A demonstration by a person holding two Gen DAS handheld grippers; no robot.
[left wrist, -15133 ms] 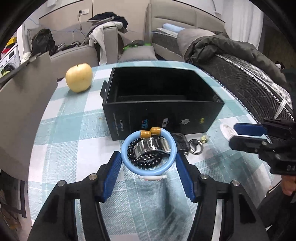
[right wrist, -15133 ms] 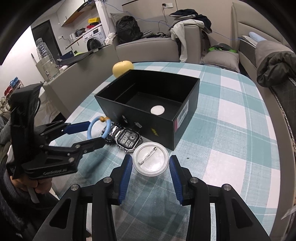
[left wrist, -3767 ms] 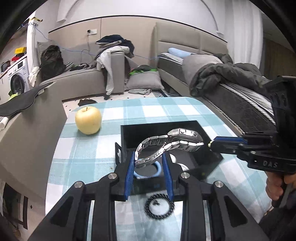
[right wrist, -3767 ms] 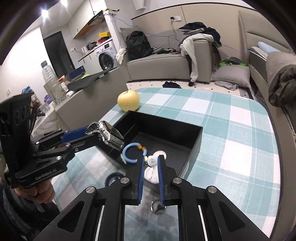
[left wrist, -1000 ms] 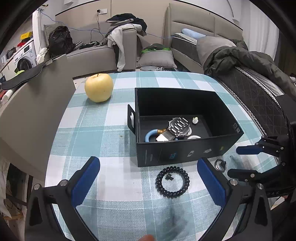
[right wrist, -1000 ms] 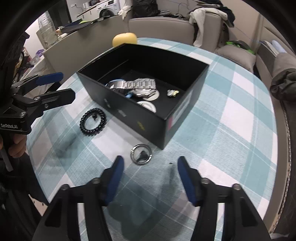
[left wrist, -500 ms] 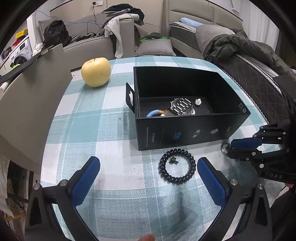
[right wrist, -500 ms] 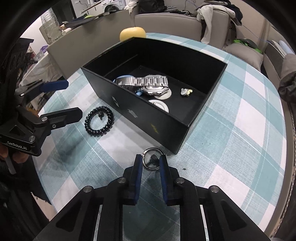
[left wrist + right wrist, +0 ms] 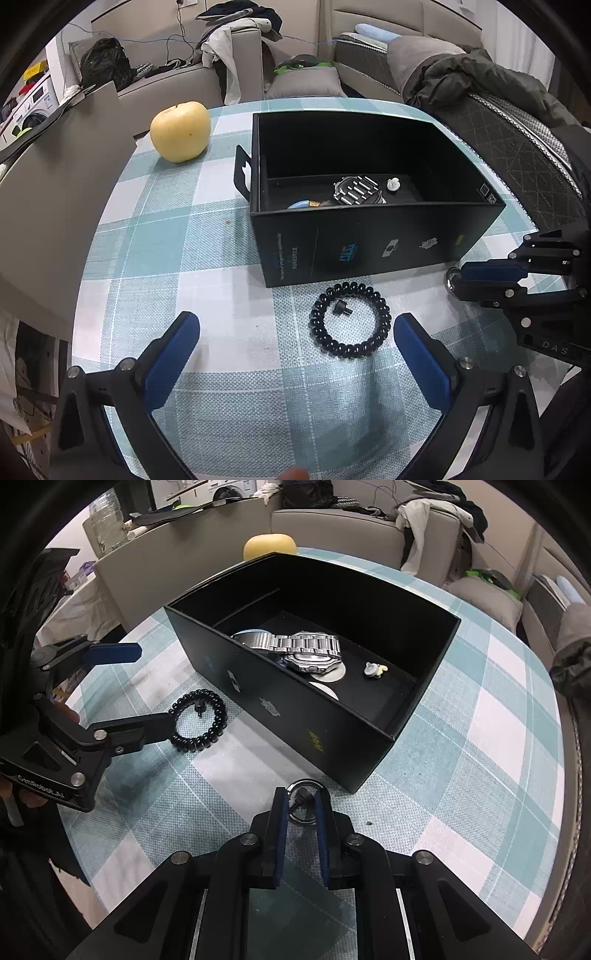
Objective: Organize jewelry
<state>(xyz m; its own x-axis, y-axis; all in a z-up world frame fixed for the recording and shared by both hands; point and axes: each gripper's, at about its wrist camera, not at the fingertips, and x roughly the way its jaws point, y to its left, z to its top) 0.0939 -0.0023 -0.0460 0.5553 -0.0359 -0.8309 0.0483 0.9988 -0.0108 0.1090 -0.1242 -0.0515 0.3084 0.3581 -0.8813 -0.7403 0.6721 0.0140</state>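
1. Broadly, the table (image 9: pixel 155 236) with its teal-and-white checked cloth is carrying everything, and a yellow apple (image 9: pixel 180 131) is sitting near its far edge.
2. Next, the black box (image 9: pixel 369 243) is standing open in the middle of the table, holding a steel watch (image 9: pixel 306 650), a blue bangle (image 9: pixel 300 204) partly hidden by the near wall, a white round badge (image 9: pixel 325 691) and a small pale earring (image 9: pixel 373 669).
3. Then the left gripper (image 9: pixel 295 354) is hovering low over the cloth with its jaws spread wide, gripping nothing.
4. Meanwhile the right gripper (image 9: pixel 300 805) is reaching down just in front of the box's near corner, its blue pads (image 9: pixel 279 823) pressing in on the metal ring (image 9: pixel 303 805) lying on the cloth.
5. Lastly, the black bead bracelet (image 9: pixel 350 324) is lying flat on the cloth just in front of the box, between the left gripper's fingers, with a tiny black piece (image 9: pixel 340 307) sitting inside its loop.
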